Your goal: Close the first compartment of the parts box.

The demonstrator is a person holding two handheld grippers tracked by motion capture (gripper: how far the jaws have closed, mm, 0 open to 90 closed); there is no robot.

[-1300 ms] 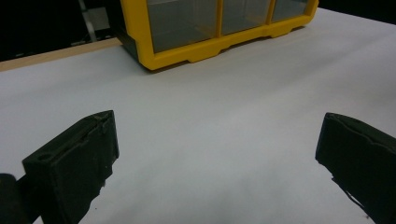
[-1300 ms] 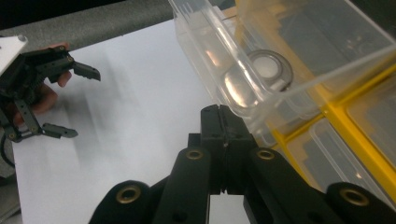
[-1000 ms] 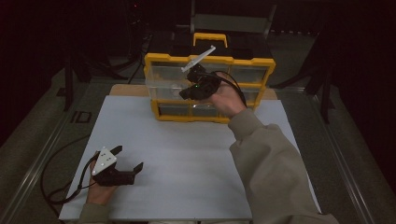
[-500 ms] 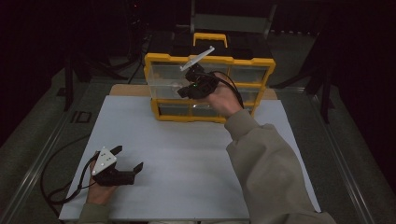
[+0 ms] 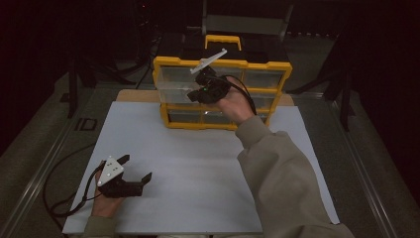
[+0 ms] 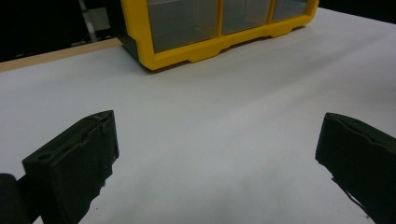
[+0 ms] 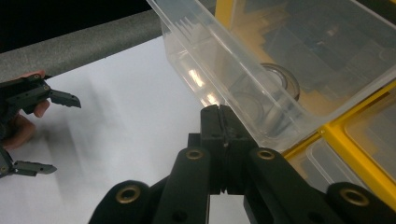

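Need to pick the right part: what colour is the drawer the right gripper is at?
Clear drawer, seen best in the right gripper view.

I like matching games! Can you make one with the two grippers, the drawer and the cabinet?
Things:
1. left gripper
2. right gripper
3. drawer
4. cabinet

States:
A. yellow frame
B. clear, pulled out
C. jaws wide apart over the white table
D. jaws together at the drawer's front edge

Pairs: 1-C, 2-D, 3-B, 4-A
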